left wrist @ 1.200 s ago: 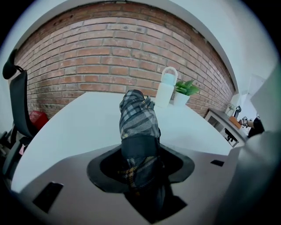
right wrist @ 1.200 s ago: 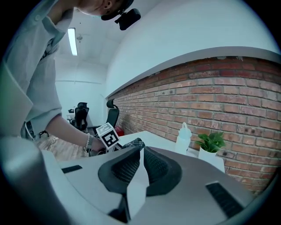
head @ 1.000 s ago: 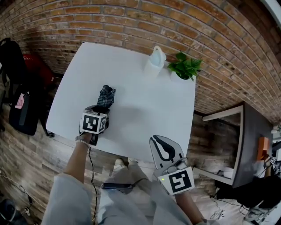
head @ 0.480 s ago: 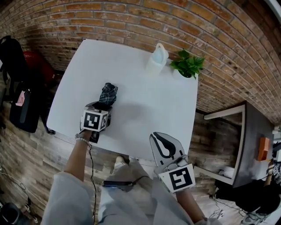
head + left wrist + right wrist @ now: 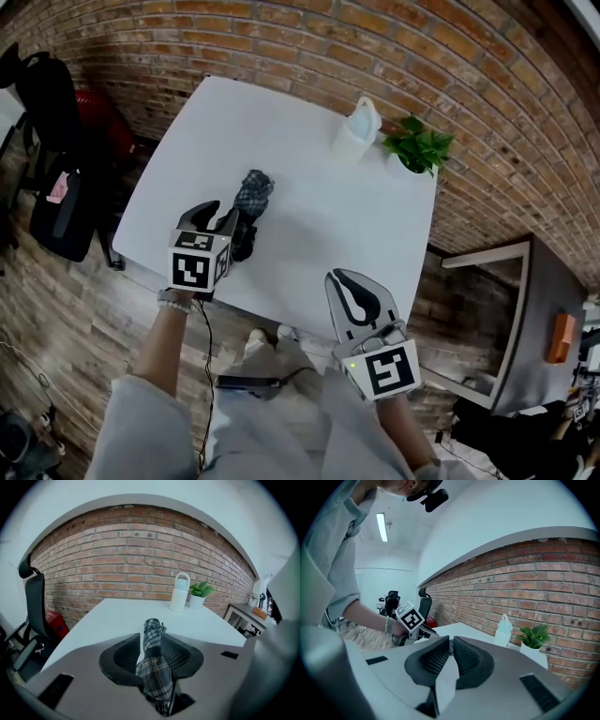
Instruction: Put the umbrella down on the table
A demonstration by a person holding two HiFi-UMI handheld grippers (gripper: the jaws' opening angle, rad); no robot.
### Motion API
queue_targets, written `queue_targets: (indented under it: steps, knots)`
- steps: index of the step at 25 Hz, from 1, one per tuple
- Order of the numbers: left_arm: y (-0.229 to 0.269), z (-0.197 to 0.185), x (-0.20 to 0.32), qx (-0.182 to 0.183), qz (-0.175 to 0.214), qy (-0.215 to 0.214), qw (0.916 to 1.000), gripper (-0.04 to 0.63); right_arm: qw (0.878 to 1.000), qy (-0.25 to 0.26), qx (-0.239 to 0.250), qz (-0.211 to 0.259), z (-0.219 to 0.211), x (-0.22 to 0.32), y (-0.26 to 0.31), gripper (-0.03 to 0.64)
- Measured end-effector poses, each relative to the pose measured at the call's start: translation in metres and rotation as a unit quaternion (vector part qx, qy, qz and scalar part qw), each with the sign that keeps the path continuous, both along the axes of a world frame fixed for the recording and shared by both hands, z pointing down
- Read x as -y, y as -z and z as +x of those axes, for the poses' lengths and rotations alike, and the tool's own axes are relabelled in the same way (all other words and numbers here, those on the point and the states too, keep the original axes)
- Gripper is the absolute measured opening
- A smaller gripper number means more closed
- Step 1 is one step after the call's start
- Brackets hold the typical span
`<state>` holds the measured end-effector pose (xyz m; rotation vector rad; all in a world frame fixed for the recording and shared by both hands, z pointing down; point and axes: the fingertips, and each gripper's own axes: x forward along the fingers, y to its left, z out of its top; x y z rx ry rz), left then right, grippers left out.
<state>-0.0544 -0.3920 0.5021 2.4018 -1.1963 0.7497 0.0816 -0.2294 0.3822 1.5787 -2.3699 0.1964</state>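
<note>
Lifted a little since a second ago, the left tongs [image 5: 214,221] were closing on the folded plaid umbrella [image 5: 253,192]. It ran between them with its tip out over the white table [image 5: 328,234], near the front edge. The right tongs [image 5: 349,286] hung together and empty, off the table. From where I stood, the sound way was to lower its whole length flat onto bare table, well apart from the bottle [image 5: 357,131] and plant [image 5: 419,148], then open wide before backing off.
</note>
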Motion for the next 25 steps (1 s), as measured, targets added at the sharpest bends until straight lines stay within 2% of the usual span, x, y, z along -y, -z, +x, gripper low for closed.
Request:
queue_targets:
  steps: [6,17,21,25]
  knots:
    - [0.057,-0.017,-0.021,-0.035,0.058,0.02,0.9975,0.067,1.0,0.016,-0.003,0.018,-0.01,-0.003,0.017,0.057]
    - [0.144,-0.035,-0.085,-0.052,0.16,0.025,0.9854,0.034,0.996,0.049,0.006,0.07,-0.029,-0.016,0.057,0.057]
    - [0.159,-0.043,-0.11,-0.046,0.185,0.018,0.9815,0.032,0.995,0.067,0.004,0.077,-0.04,-0.021,0.061,0.057]
    - [0.163,-0.048,-0.135,-0.02,0.202,0.004,0.9792,0.032,0.994,0.078,0.002,0.075,-0.045,-0.027,0.062,0.057]
